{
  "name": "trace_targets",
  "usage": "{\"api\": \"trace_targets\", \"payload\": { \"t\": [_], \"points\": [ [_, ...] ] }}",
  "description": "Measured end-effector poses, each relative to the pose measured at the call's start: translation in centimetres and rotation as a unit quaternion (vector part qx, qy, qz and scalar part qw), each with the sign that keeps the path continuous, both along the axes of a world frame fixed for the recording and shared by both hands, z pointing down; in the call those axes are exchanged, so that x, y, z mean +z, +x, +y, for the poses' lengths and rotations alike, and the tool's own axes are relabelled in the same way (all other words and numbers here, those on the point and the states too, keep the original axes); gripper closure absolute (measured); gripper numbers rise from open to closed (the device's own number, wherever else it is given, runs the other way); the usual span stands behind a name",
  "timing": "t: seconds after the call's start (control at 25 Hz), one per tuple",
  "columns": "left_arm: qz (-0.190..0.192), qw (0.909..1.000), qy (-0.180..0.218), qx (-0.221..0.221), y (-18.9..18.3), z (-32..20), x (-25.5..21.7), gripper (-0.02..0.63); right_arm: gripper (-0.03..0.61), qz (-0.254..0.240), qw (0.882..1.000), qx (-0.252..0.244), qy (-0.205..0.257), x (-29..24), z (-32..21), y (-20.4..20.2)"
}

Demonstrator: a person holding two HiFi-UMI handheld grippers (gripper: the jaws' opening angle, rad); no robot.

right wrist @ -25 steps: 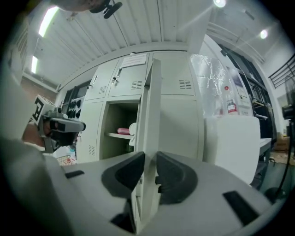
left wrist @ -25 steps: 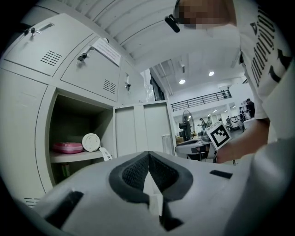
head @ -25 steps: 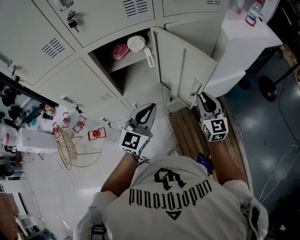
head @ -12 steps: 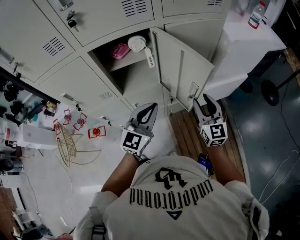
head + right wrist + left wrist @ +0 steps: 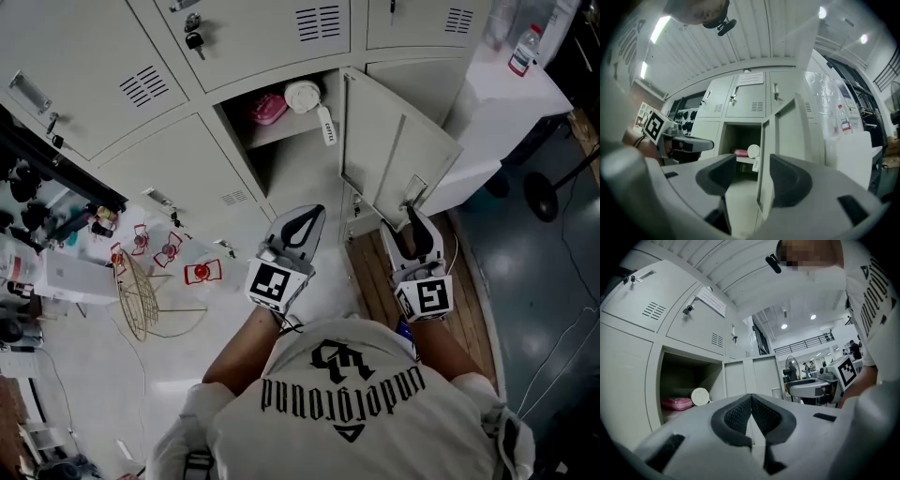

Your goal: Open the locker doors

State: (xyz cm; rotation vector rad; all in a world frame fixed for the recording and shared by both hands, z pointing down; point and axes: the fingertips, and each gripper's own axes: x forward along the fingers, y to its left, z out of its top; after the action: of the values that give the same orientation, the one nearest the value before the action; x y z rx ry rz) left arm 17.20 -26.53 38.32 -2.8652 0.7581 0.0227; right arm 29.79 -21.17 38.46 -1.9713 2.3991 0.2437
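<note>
Now the right gripper point(image 5: 412, 225) has let go of the locker door point(image 5: 394, 150) and drawn back, its jaws opening with nothing pressed between them. The door stands swung wide, so this compartment seems done. The left gripper point(image 5: 302, 220) has its jaws together, empty

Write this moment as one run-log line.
door: open | locker: pink box, white disc inside | left gripper: shut, empty | right gripper: opening, nothing gripped

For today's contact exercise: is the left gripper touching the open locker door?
Apart. The head view shows a clear gap between the left gripper and the open locker door.
</note>
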Motion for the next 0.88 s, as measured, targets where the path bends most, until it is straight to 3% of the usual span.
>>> {"api": "trace_targets", "payload": {
  "t": [0.48, 0.64, 0.88],
  "points": [
    [0.022, 0.9990, 0.038, 0.003, -9.5, -3.1, -9.4, 0.606, 0.358, 0.020, 0.996, -0.070, 0.058, -9.5, -7.4, -14.4],
    [0.014, 0.9952, 0.096, 0.007, -11.8, -4.6, -12.4, 0.606, 0.371, 0.043, 0.990, -0.086, 0.100, -15.0, -9.9, -17.6],
    [0.015, 0.9912, 0.132, 0.000, -14.6, -6.9, -18.1, 0.606, 0.383, 0.066, 0.984, -0.100, 0.132, -22.6, -13.6, -20.5]
  ]
}}
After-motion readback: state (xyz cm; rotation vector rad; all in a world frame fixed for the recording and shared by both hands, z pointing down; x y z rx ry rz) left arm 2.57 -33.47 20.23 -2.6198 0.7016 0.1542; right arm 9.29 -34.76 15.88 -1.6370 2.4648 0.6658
